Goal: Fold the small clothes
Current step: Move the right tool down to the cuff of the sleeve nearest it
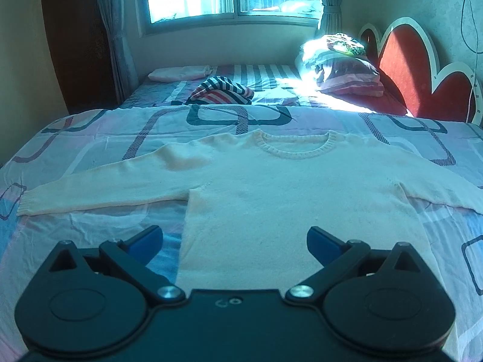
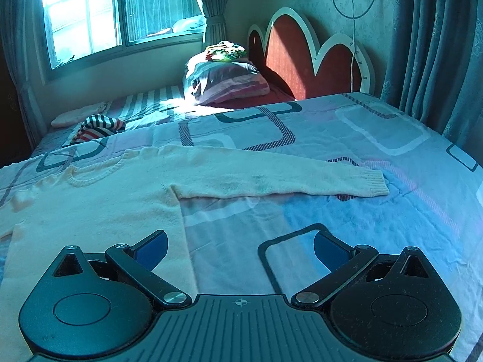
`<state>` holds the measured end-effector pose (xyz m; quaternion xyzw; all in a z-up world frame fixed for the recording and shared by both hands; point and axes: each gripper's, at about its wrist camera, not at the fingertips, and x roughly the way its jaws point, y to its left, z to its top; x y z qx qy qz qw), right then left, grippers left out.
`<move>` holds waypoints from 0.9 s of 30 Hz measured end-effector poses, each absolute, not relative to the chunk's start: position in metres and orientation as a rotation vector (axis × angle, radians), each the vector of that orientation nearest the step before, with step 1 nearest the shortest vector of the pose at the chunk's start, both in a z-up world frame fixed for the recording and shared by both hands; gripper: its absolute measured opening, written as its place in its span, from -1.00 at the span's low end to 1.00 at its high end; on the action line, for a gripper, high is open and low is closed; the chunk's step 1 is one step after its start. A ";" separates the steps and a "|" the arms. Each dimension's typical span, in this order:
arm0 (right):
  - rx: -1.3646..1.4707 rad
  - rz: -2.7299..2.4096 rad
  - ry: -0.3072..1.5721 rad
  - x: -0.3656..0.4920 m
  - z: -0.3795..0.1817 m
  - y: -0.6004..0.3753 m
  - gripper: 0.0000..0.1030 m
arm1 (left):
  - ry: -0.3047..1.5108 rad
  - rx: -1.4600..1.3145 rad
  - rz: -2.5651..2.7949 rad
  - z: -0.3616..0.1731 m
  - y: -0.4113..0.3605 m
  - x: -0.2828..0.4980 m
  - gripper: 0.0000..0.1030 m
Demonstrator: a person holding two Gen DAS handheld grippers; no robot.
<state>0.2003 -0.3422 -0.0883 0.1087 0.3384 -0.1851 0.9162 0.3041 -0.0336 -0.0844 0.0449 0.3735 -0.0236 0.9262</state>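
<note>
A cream knit sweater (image 1: 286, 193) lies flat on the bed, neck away from me, both sleeves spread out sideways. It also shows in the right wrist view (image 2: 99, 202), with its right sleeve (image 2: 286, 181) stretched to the right. My left gripper (image 1: 235, 241) is open and empty, above the sweater's lower left hem. My right gripper (image 2: 241, 246) is open and empty, above the bedsheet just right of the sweater's lower right edge; its left finger (image 2: 152, 247) is over the fabric.
The bed has a patterned pink and blue sheet (image 2: 347, 138). A striped garment (image 1: 220, 90) and a folded pink one (image 1: 178, 74) lie farther back. A pillow pile (image 1: 341, 66) sits by the red headboard (image 1: 416, 72). Curtains (image 2: 437, 45) hang at the right.
</note>
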 end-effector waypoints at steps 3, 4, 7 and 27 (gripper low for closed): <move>0.223 -0.405 0.709 0.213 -0.103 -0.369 0.98 | 0.780 0.094 -0.037 -0.091 -0.047 0.317 0.97; 0.222 -0.417 0.714 0.217 -0.109 -0.381 0.90 | 0.779 0.094 -0.029 -0.093 -0.053 0.321 0.97; 0.252 -0.446 0.753 0.230 -0.125 -0.411 0.68 | 0.779 0.105 -0.025 -0.098 -0.065 0.332 0.97; 0.507 -0.583 0.806 0.286 -0.187 -0.550 0.54 | 0.823 0.170 0.051 -0.129 -0.082 0.378 0.79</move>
